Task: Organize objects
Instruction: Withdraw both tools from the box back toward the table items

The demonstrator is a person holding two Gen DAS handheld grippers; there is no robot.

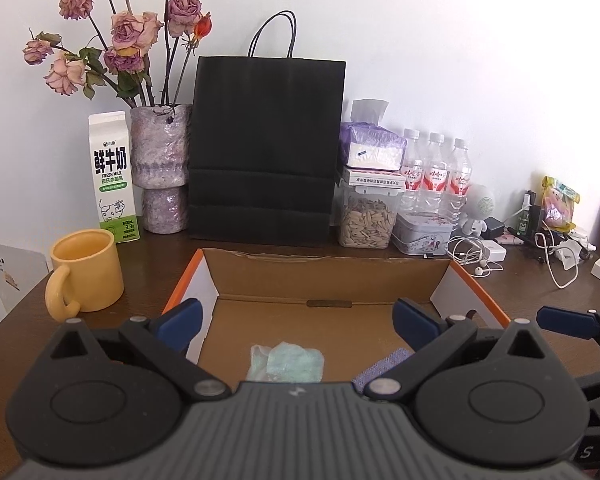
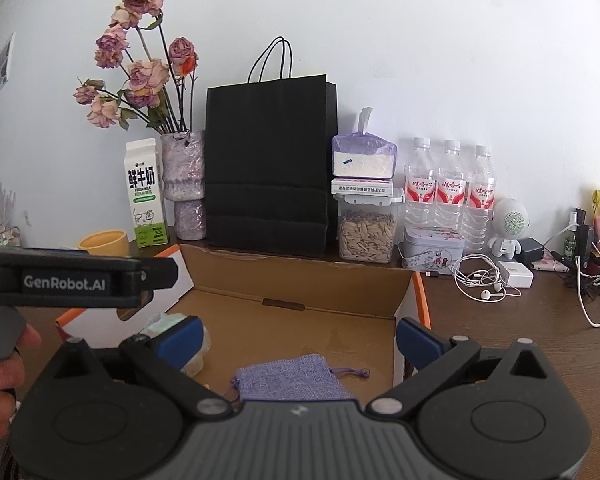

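Dark wooden table [image 1: 16, 344] against white wall, cardboard box [image 1: 328, 276] mid-frame holding pale green packet [image 1: 288, 364] and purple pouch [image 2: 292, 378]; left gripper [image 1: 296, 320] and right gripper [image 2: 298, 334] hover with jaws apart, empty—best lower squarely over one item before closing.

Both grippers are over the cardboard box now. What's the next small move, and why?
Probably withdraw both upward. The left gripper and right gripper are open and hold nothing, while the green packet and purple pouch already lie inside the cardboard box. The loose white earphones on the table look like the next candidate.
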